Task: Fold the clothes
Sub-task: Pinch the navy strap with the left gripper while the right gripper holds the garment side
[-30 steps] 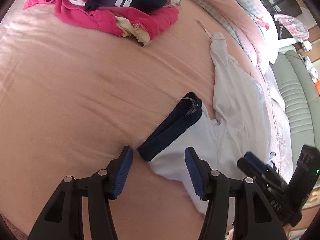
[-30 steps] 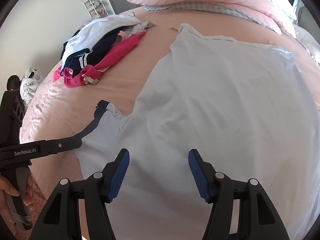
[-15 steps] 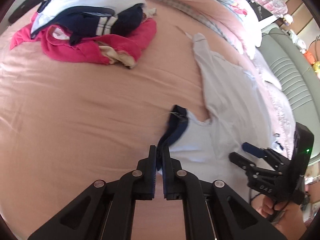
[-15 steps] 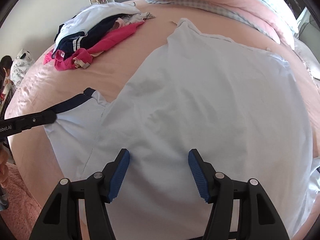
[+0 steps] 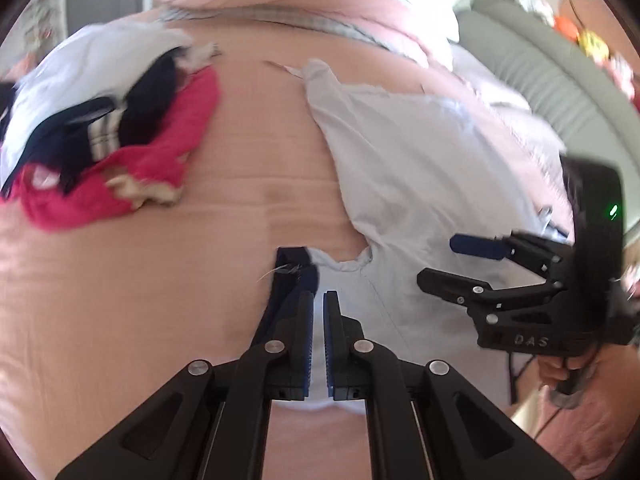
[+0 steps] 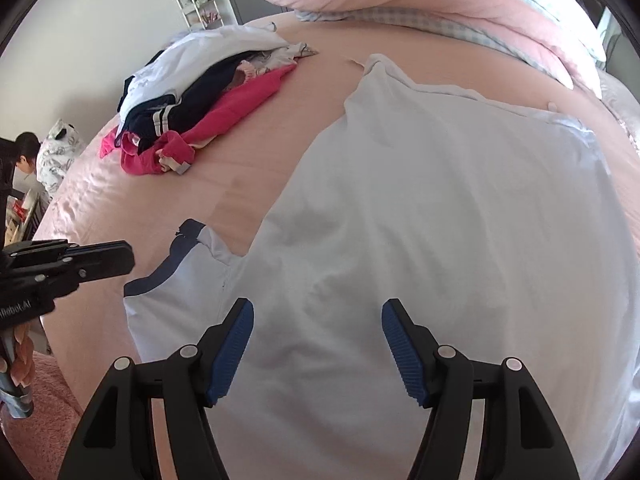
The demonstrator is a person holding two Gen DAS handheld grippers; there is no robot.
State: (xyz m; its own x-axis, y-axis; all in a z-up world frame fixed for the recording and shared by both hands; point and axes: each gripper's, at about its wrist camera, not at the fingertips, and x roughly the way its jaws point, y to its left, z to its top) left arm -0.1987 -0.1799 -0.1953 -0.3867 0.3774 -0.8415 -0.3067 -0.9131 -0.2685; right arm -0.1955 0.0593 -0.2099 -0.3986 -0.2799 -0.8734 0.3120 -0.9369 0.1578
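Bedding: one pink bed sheet (image 6: 248,168) carries all items. Count: one pale blue T-shirt (image 6: 440,216), spread flat over the right half of the bed, collar end toward the near edge and hem toward the far edge; one pile of unfolded clothes (image 6: 200,100) toward the far left corner, in which white, navy and magenta garments are visible; one rolled pink quilt (image 6: 460,4) along the far edge.

Grippers: two. The left gripper (image 5: 318,312) has its jaws nearly together, with only a narrow slit between the blue pads, at the navy-trimmed sleeve (image 5: 292,280) of the T-shirt. That sleeve lies at the near left edge of the bed. Whether fabric is pinched between the pads cannot be determined: the left view suggests contact, while the right wrist view shows the fingertips just beside the sleeve cuff.

The right gripper (image 6: 316,340) has its jaws wide apart. It hovers over the T-shirt body near the near edge of the bed and holds nothing.
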